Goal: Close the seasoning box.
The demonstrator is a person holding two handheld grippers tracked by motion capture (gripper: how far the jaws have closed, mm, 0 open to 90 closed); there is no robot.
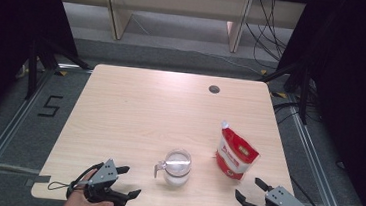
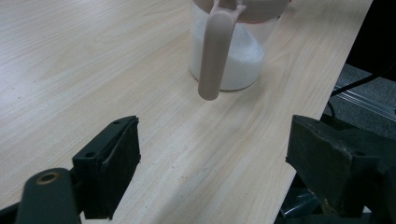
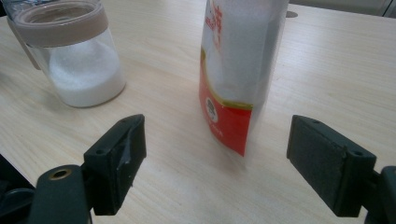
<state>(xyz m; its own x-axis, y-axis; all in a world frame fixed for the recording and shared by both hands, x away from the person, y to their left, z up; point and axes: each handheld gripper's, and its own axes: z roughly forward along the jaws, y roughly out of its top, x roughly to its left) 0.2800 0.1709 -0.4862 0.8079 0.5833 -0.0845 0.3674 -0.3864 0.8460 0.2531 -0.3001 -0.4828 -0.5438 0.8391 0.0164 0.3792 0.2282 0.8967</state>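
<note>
Jar [image 1: 177, 167], clear, part full of white grains, handle toward the left gripper [image 1: 121, 182]; stands upright near the desk's [image 1: 146, 100] front edge, about midway along it, and the pouch [image 1: 236, 153], red and white, stands upright to its right, apart from it, toward the front right corner. Left gripper at the front left, jaws wide open on nothing, lined up on the jar's handle [image 2: 214, 51]; right gripper [image 1: 251, 190] at the front right corner, jaws likewise wide and empty, facing the pouch, likely poised to take it. Back half of the desk bare save a grommet hole [image 1: 214, 89] near the back edge, so open room lies rearward, little toward the front edge.
</note>
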